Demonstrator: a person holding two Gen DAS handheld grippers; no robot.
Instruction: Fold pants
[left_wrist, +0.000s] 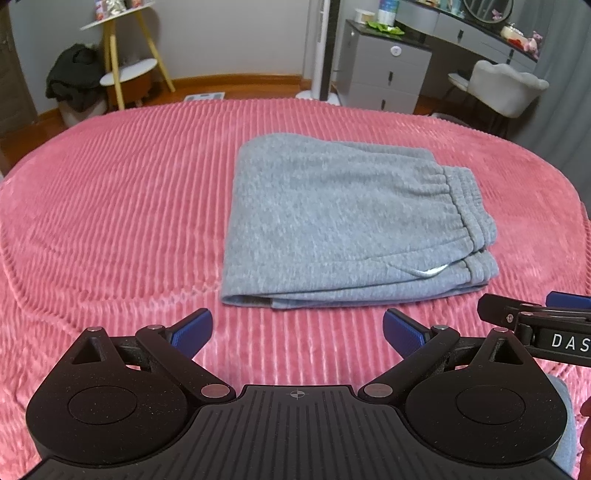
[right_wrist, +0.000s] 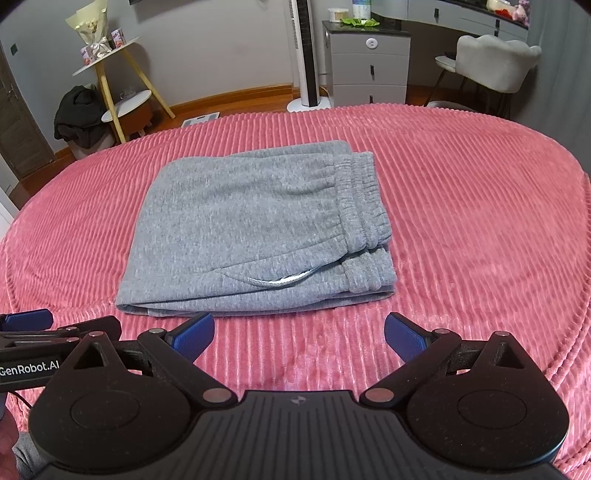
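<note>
Grey sweatpants lie folded into a compact rectangle on the pink ribbed bedspread, waistband to the right. They also show in the right wrist view. My left gripper is open and empty, just in front of the pants' near edge. My right gripper is open and empty, also just short of the near edge. The right gripper's finger shows at the right of the left wrist view; the left gripper's finger shows at the left of the right wrist view.
The pink bedspread covers the bed all round the pants. Beyond the far edge stand a yellow-legged side table, a dark garment pile, a tower fan, grey drawers and a pale chair.
</note>
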